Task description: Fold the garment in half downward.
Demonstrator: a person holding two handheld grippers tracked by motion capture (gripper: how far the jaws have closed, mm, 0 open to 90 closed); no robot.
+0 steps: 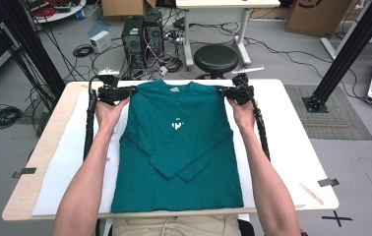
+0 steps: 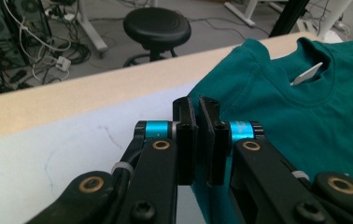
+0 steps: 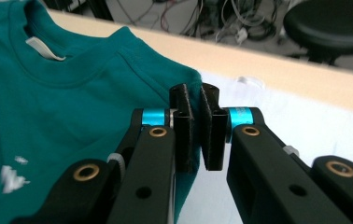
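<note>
A teal long-sleeved shirt [image 1: 179, 152] lies flat on the white-covered table [image 1: 292, 147], collar at the far edge, both sleeves folded across its front. My left gripper [image 1: 125, 92] sits at the shirt's left shoulder and my right gripper [image 1: 228, 92] at its right shoulder. In the left gripper view the jaws of the left gripper [image 2: 197, 105] are pressed together on the shoulder edge of the shirt [image 2: 305, 121]. In the right gripper view the right gripper [image 3: 194, 93] likewise pinches the shoulder seam edge of the shirt [image 3: 72, 107].
A black stool [image 1: 216, 58] and computer towers [image 1: 142, 34] with cables stand on the floor beyond the far table edge. A thin wooden stick [image 1: 312, 193] lies near the table's front right corner. A black frame post [image 1: 341, 54] rises at the right.
</note>
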